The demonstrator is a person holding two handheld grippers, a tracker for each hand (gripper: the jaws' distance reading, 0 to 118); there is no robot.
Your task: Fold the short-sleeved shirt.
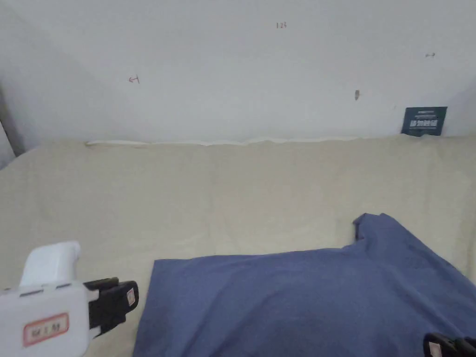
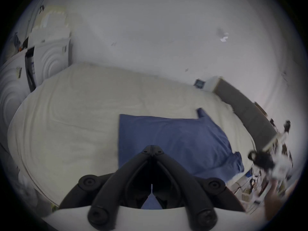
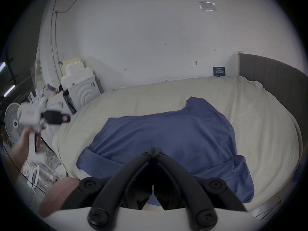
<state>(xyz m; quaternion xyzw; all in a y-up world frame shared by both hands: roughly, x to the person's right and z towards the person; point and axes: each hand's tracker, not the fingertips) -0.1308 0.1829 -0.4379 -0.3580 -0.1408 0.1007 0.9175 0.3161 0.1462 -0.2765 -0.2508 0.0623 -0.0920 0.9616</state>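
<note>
A blue short-sleeved shirt [image 1: 302,297] [image 2: 175,138] [image 3: 166,131] lies spread on a cream-sheeted bed [image 1: 186,200], with one corner bunched up at its far right. My left gripper [image 1: 132,295] hovers just off the shirt's left edge with its black jaws together and nothing between them; its tips [image 2: 152,148] are held above the cloth. My right gripper [image 1: 434,346] pokes in at the bottom right over the shirt, and its jaws [image 3: 153,150] are closed and empty too. The left gripper [image 3: 55,118], held in a hand, also shows blurred in the right gripper view.
A white wall runs behind the bed, with a small dark card [image 1: 424,121] leaning on it. A grey headboard [image 3: 275,78] bounds the bed's right side. White appliances [image 3: 83,88], a fan [image 3: 13,123] and floor clutter stand off its left side.
</note>
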